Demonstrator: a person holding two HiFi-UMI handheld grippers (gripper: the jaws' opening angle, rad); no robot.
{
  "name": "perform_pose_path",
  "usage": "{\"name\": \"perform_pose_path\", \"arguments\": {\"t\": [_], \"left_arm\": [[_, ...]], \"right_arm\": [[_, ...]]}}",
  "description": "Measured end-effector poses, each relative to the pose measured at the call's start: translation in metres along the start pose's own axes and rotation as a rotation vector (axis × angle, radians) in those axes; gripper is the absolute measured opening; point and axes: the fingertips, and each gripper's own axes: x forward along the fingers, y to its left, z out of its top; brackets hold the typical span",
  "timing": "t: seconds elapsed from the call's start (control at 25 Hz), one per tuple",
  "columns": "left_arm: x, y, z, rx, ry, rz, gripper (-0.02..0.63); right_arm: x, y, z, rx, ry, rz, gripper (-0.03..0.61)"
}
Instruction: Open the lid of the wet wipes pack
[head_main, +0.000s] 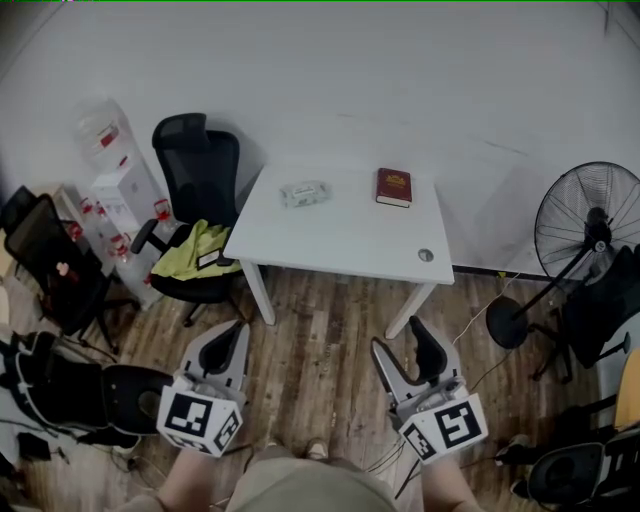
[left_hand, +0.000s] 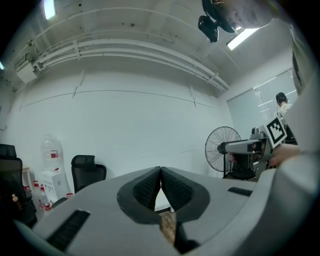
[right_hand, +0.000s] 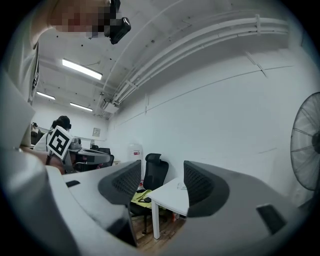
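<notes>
Head view: pale wet wipes pack (head_main: 305, 193) lies flat on table (head_main: 340, 245).

Left tongs (left_hand: 160, 171), jaws tip to tip, black office chair (left_hand: 87, 175) at left, standing fan (left_hand: 222, 149) at right

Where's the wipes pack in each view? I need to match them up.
Head view: wipes pack on the table, upper centre, left of the book.
Left gripper view: not in it.
Right gripper view: a small pale shape on the table, low centre, likely it.
Shared landmark: black chair, beside the table.
</notes>
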Motion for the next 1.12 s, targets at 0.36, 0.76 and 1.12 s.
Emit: {"name": "perform_pose_path", "arguments": {"t": [0.36, 0.76, 1.12], "left_arm": [[-0.006, 0.004, 0.0, 0.009, 0.002, 0.016, 0.021], [0.03, 0.034, -0.013, 0.002, 0.007, 0.004, 0.021], [0.095, 0.09, -0.026, -0.018, 0.028, -0.023, 0.021]], "right_arm": [[0.003, 0.008, -0.012, -0.008, 0.047, 0.043, 0.264], [0.046, -0.001, -0.026, -0.011, 0.076, 0.049, 0.264], [0.128, -0.016, -0.043, -0.02, 0.133, 0.057, 0.264]]}}
